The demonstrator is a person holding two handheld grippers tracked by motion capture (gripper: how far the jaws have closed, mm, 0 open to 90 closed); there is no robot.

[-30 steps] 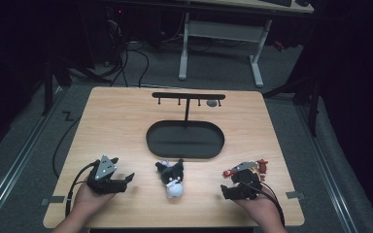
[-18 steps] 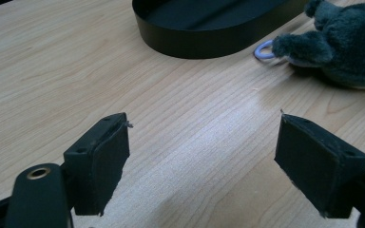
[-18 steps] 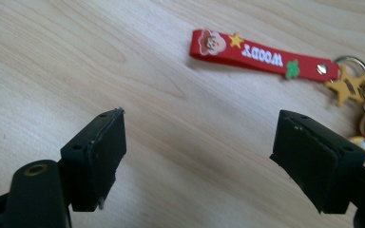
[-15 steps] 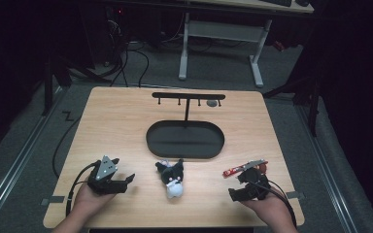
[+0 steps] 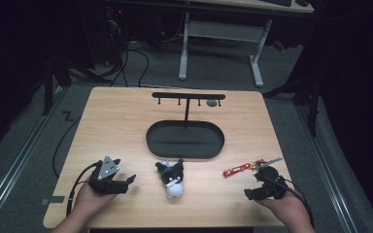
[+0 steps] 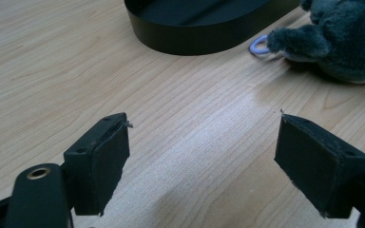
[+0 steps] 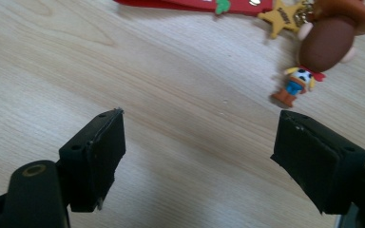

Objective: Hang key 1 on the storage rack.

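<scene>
R gripper (image 7: pixel 197 156) jaws wide, just been opening, nothing btwn them; cowboy keychain (image 7: pixel 323 47) w/ red strap (image 5: pixel 236 169) lies on table (image 5: pixel 121 121) just ahead, untouched. L gripper (image 6: pixel 199 164) also wide, empty, near plush toy (image 5: pixel 171 177) by black tray (image 5: pixel 184 141)

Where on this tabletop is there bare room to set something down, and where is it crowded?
Bare wood lies left of the black oval tray, up to the table's left edge, and to its right. The near strip is crowded: left gripper, dark plush toy, red keychain, right gripper.
</scene>
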